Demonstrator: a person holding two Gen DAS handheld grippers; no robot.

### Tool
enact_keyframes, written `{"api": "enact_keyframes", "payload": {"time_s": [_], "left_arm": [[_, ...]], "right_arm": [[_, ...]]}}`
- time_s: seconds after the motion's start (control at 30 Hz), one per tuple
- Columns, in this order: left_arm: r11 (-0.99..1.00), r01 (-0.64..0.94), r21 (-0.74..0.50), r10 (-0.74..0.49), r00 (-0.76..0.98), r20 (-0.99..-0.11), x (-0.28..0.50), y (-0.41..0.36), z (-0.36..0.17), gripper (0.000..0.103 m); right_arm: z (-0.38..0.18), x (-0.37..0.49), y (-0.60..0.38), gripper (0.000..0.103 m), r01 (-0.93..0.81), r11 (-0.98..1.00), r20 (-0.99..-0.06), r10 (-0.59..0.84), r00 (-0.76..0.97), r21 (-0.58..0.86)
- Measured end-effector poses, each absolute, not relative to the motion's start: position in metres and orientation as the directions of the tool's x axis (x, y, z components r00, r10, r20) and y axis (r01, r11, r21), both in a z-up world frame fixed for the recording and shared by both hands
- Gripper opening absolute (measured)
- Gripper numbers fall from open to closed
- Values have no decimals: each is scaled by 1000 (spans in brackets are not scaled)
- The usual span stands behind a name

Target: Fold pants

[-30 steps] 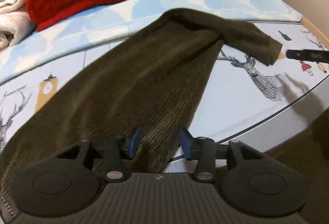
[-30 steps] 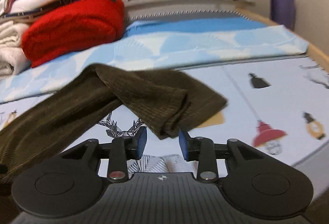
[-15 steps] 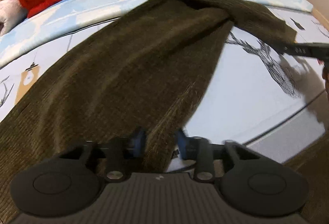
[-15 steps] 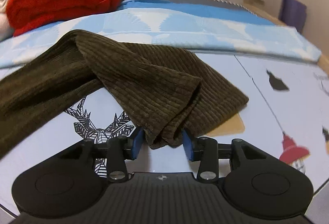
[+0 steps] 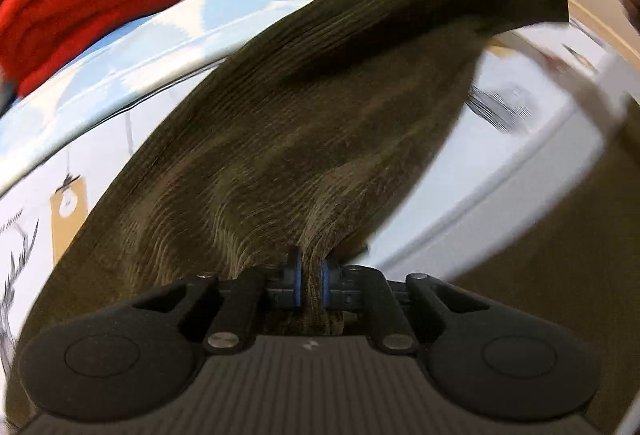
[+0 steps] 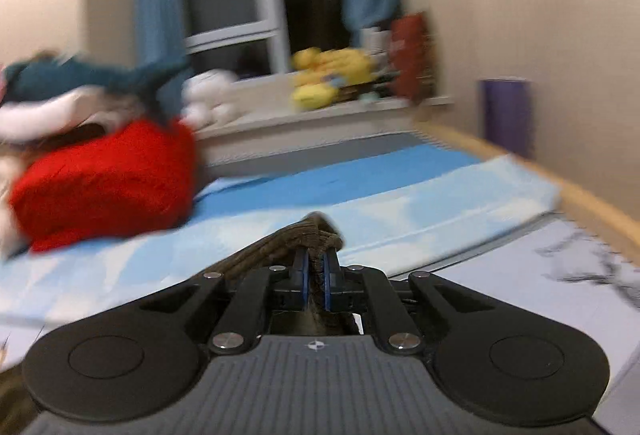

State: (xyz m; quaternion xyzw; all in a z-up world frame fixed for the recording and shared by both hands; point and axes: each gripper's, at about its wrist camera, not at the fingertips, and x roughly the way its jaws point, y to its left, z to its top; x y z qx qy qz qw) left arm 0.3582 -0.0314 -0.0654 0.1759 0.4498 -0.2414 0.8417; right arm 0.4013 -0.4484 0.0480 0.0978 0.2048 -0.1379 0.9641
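Observation:
The dark olive corduroy pants (image 5: 312, 123) stretch across the printed bed sheet (image 5: 512, 155) in the left wrist view. My left gripper (image 5: 310, 279) is shut on the near edge of the fabric, which bunches between its blue pads. The far leg end is lifted at the top right, where the right gripper holds it. In the right wrist view my right gripper (image 6: 316, 275) is shut on the pants' leg end (image 6: 308, 235), raised above the bed. The rest of the pants hangs out of that view.
A folded red blanket (image 6: 108, 179) and white towels (image 6: 48, 111) lie at the bed's far left. A light blue sheet (image 6: 400, 211) covers the back. Plush toys (image 6: 332, 75) sit on the windowsill. The wooden bed rim (image 6: 568, 195) runs along the right.
Both grippers have closed on the pants. The right gripper has lifted the leg end off the bed and tilted up. The left gripper has pinched the near edge, bunching it.

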Motion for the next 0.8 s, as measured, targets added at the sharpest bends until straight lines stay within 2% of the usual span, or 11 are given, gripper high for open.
{"api": "enact_keyframes", "payload": {"time_s": [0.2,0.33,0.37,0.43,0.47,0.5,0.53,0.63,0.73,0.77,0.8], "left_arm": [[607,794,18,-387,315,-866,316,-15,-60,14],[539,834,-122,-505,204,-839,301,-2,-43,53],[538,829,-154,-537,197,-821,300,4,-37,57],[578,797,-175,-575,246,-780,306,21,-27,57],[616,769,-172,-572,286,-769,313,29,-22,57],[662,731,-168,-558,331,-761,320,39,-18,57],[735,662,-147,-513,400,-760,331,53,-17,57],[920,382,-86,-291,518,-805,359,101,-19,57],[992,117,-46,-100,512,-853,378,153,-30,57],[997,68,-32,-62,497,-865,380,166,-34,57],[999,35,-20,-34,481,-876,383,178,-37,57]], "right_arm": [[6,396,-514,12,577,816,-599,-446,665,33],[-44,370,-540,12,640,759,-723,-377,578,116],[-48,362,-546,13,649,748,-737,-360,573,139],[-50,350,-551,23,672,723,-750,-352,560,162],[-52,344,-552,37,670,723,-760,-339,555,167],[-55,341,-549,46,661,735,-774,-326,544,155],[-59,340,-545,47,645,753,-790,-315,526,129],[-75,341,-527,48,544,839,-840,-281,464,19],[-90,349,-509,47,460,879,-838,-342,426,-125],[-93,350,-506,42,443,884,-832,-353,429,-147],[-94,354,-504,22,429,889,-825,-360,436,-161]]}}
